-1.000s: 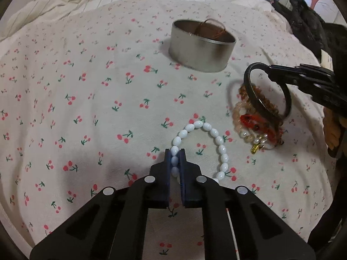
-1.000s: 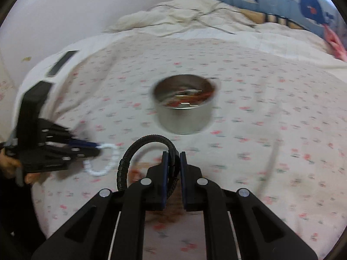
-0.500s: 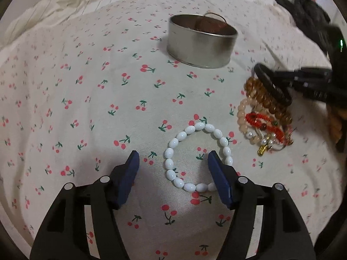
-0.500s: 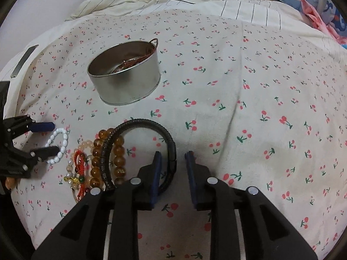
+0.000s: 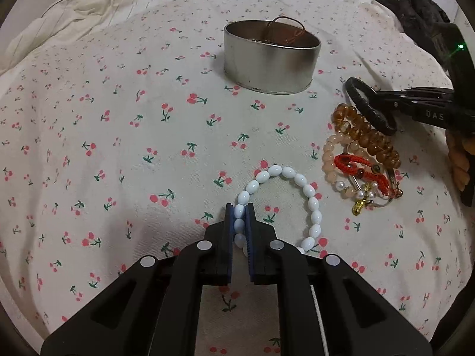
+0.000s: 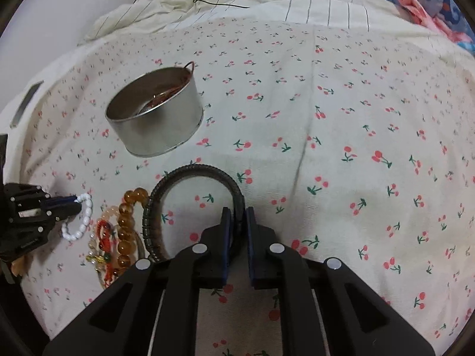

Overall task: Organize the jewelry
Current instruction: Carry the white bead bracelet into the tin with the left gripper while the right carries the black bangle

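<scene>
My left gripper (image 5: 239,218) is shut on a white bead bracelet (image 5: 308,195) lying on the cherry-print bedspread. My right gripper (image 6: 236,219) is shut on a black braided bracelet (image 6: 190,170), which also shows in the left wrist view (image 5: 368,109). A round metal tin (image 5: 270,59) with copper-coloured jewelry inside stands further back; it also shows in the right wrist view (image 6: 154,118). Beside the white bracelet lies a pile: an amber bead bracelet (image 5: 365,136), a peach bead bracelet (image 5: 328,157) and a red cord bracelet (image 5: 359,169).
The cherry-print bedspread (image 5: 118,148) covers a soft bed. A striped cream quilt (image 6: 207,0) with a thin black cord is bunched at the back. Dark clothing (image 5: 415,6) lies at the far right. A grey flat object (image 6: 26,103) lies at the left edge.
Half a second ago both grippers were open around their bracelets. Now the left has shut on the white bracelet and the right on the black one.
</scene>
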{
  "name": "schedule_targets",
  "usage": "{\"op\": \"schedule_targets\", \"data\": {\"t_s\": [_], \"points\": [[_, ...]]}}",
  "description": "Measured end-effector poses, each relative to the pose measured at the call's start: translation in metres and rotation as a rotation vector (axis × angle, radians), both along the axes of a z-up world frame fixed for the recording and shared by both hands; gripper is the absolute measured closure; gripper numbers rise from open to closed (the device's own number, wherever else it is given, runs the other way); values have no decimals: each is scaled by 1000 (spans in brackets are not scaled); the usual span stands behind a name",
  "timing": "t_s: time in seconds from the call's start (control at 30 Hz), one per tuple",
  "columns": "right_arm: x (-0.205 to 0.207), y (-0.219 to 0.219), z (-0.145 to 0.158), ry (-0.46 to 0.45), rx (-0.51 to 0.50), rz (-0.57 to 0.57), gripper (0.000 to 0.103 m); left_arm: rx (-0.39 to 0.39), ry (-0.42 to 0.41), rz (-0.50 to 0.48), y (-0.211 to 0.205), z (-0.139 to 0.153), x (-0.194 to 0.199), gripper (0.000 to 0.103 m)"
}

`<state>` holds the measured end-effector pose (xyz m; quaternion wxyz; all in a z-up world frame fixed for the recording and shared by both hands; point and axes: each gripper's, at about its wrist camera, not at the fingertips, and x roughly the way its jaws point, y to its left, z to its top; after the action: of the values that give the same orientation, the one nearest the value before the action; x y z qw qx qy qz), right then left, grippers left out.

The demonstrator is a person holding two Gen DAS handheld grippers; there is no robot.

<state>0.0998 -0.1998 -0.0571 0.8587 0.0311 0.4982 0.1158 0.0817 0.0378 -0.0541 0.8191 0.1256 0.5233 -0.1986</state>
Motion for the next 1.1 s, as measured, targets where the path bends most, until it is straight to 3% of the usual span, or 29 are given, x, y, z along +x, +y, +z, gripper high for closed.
{"op": "schedule_targets", "data": {"t_s": [0.1,0.2,0.3,0.5,0.67,0.8,1.1], "points": [[-2,-5,4,-22,25,-23,94,-6,5,-4,0,1,0,96],[-3,-11,15,-59,72,-51,94,2,-38,-24,-3,8,-5,96],[-6,-17,31,-112,119,-76,94,-37,-98,-28,-2,25,-10,96],[-8,-18,53,-190,154,-88,94,-85,-205,-46,-16,71,-13,97],[-8,-16,60,-202,160,-82,94,-101,-288,-94,-45,118,-1,96],[-10,-19,62,-208,154,-92,94,-126,-311,-115,-66,139,17,96],[-8,-29,64,-203,161,-122,94,-241,-222,-87,-93,112,81,96]]}}
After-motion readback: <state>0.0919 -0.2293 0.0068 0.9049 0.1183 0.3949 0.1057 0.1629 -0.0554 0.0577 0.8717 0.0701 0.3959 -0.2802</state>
